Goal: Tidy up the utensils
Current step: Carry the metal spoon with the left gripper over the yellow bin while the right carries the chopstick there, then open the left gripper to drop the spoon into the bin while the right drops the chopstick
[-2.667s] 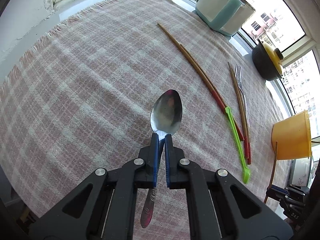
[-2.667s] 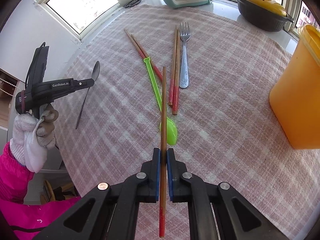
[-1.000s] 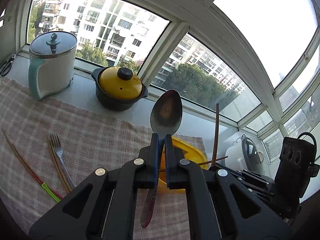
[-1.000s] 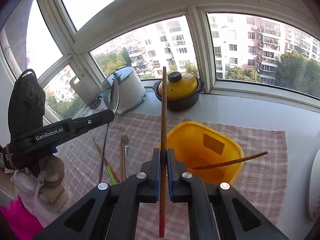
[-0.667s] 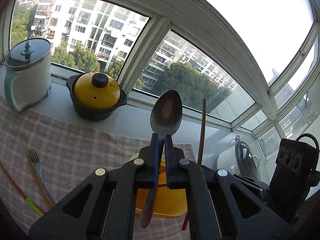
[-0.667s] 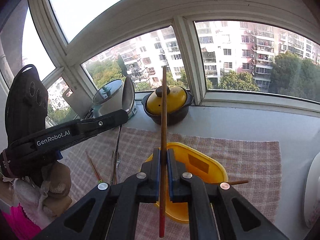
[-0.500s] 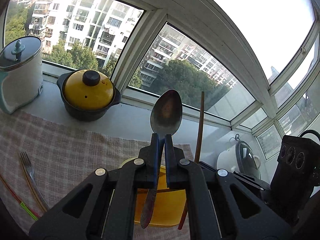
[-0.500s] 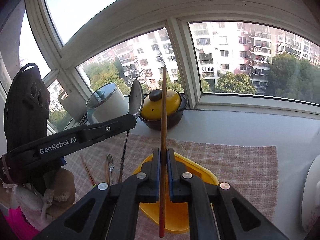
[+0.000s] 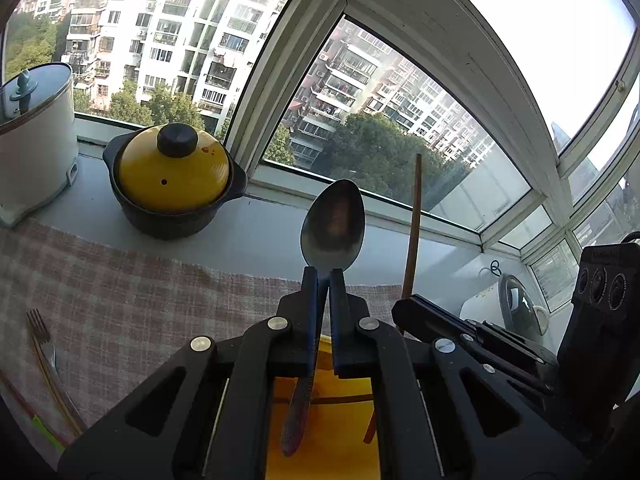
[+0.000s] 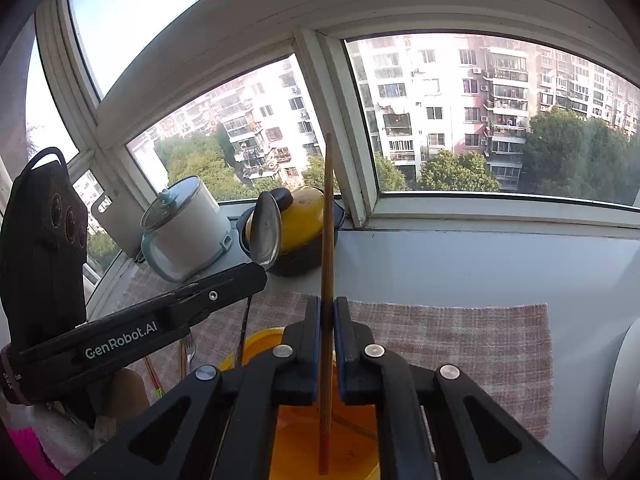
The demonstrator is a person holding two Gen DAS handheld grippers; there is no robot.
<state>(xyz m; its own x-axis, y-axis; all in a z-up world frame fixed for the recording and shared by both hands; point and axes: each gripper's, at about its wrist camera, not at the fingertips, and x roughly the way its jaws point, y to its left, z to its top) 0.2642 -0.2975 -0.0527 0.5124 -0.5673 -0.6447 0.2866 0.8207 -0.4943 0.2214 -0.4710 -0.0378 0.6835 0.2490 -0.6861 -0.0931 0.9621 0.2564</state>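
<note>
My left gripper (image 9: 325, 274) is shut on a metal spoon (image 9: 333, 220), held upright with its handle hanging down over the open yellow container (image 9: 324, 432). My right gripper (image 10: 328, 304) is shut on a wooden chopstick with a red end (image 10: 327, 240), held upright with its red end inside the same yellow container (image 10: 256, 344). Another chopstick (image 9: 340, 399) lies across inside the container. The right gripper and its chopstick (image 9: 414, 216) show to the right in the left wrist view. The left gripper and spoon (image 10: 265, 230) show to the left in the right wrist view.
A fork (image 9: 38, 330), chopsticks (image 9: 56, 384) and a green utensil (image 9: 46, 436) lie on the checked cloth (image 9: 120, 300) at the left. A yellow-lidded black pot (image 9: 174, 180) and a white-and-teal cooker (image 9: 32, 140) stand on the sill. A white appliance (image 9: 504, 304) is at the right.
Both grippers have lifted from the cloth, turned their utensils upright and moved over the yellow container. In the last half second both have come lower and closer over its opening.
</note>
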